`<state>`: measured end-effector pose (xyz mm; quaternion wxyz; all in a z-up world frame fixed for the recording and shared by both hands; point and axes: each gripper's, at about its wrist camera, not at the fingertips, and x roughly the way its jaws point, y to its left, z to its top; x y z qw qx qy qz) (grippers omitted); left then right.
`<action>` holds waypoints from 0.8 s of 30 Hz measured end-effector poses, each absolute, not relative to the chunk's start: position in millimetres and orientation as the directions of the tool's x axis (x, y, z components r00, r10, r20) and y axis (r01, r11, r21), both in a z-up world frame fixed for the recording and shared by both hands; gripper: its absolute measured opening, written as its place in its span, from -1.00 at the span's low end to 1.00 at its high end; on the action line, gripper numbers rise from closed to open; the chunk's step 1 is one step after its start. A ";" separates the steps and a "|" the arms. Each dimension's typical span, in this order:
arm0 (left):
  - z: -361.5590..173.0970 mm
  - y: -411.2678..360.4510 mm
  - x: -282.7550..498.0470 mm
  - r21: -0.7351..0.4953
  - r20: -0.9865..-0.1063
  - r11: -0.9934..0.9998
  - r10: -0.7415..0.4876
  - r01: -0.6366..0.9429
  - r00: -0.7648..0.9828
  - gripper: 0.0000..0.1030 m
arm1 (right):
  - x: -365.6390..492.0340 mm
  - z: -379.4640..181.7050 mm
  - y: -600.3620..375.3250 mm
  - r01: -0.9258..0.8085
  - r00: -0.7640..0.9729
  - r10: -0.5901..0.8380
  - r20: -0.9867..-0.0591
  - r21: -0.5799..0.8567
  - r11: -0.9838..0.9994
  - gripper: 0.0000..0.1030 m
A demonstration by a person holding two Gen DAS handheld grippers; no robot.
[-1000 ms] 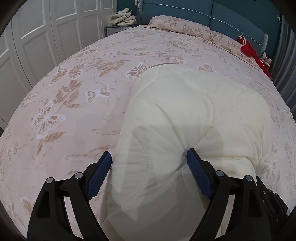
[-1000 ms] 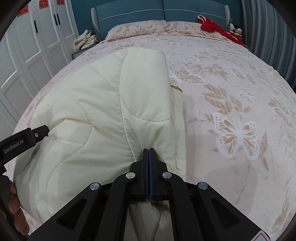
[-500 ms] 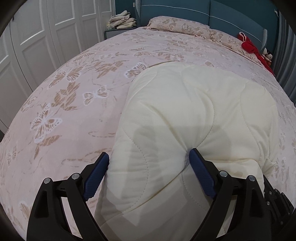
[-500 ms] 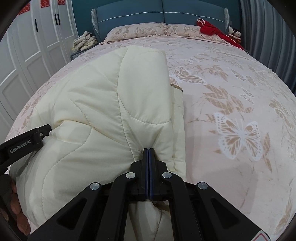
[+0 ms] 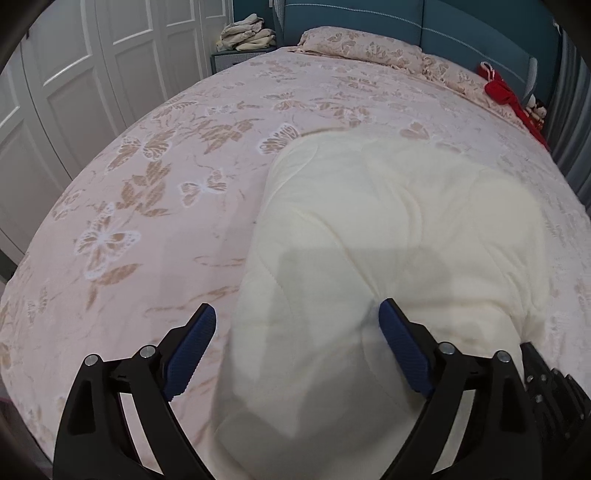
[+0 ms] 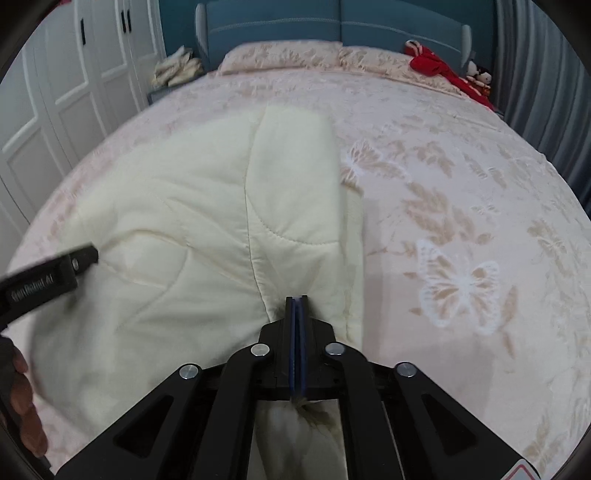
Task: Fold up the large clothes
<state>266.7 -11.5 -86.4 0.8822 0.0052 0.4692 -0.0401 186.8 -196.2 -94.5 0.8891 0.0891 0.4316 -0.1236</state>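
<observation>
A cream quilted garment (image 5: pixel 388 240) lies bunched on the pink butterfly bedspread (image 5: pixel 147 221). My left gripper (image 5: pixel 295 308) stands open over its near left edge. The right pad (image 5: pixel 402 347) touches the fabric, while the left pad (image 5: pixel 192 343) is clear of it, over the bedspread. In the right wrist view the garment (image 6: pixel 184 221) spreads to the left. My right gripper (image 6: pixel 297 301) pinches its near right edge; the jaws are opening, a thin slit shows, and fabric is still between them. The left gripper (image 6: pixel 48 277) and a hand (image 6: pixel 22 406) show at the left edge there.
White wardrobe doors (image 5: pixel 74 92) run along the left side of the bed. At the far end are pillows (image 5: pixel 351 44), a teal headboard (image 6: pixel 332 22), a red cloth item (image 5: pixel 506 92) and a pile of folded cloth (image 5: pixel 247 35) on a nightstand. Grey curtains (image 6: pixel 546 74) hang at the right.
Both grippers have lifted slightly. The garment's near edge rose with the right one. A thin slit has appeared between the right jaws, which were pressed flat before.
</observation>
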 end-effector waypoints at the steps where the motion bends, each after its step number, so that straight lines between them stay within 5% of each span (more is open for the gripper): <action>1: -80.1 -8.7 260.0 -0.033 -0.826 0.996 -0.074 0.083 0.559 0.69 | 179.2 -86.4 -197.2 0.302 0.613 -0.140 -0.777 0.067 0.951 -0.69; 3: -64.2 0.6 239.2 -0.047 -0.811 0.995 -0.093 0.093 0.578 0.69 | 156.5 -64.9 -196.5 0.308 0.654 -0.134 -0.744 0.100 0.946 -0.29; 7: -40.0 21.4 197.4 -0.098 -0.795 0.991 -0.134 0.093 0.592 0.69 | 116.1 -37.9 -192.6 0.307 0.698 -0.125 -0.705 0.137 0.942 -0.08; 13: -18.4 38.3 130.6 -0.071 -0.750 0.994 -0.106 0.081 0.653 0.83 | 60.8 -13.8 -171.9 0.300 0.718 -0.164 -0.676 0.088 0.950 0.63; 24: -11.8 52.4 53.2 -0.086 -0.728 0.994 -0.107 0.064 0.677 0.90 | -10.0 -13.3 -128.9 0.199 0.713 -0.149 -0.685 -0.005 0.980 0.70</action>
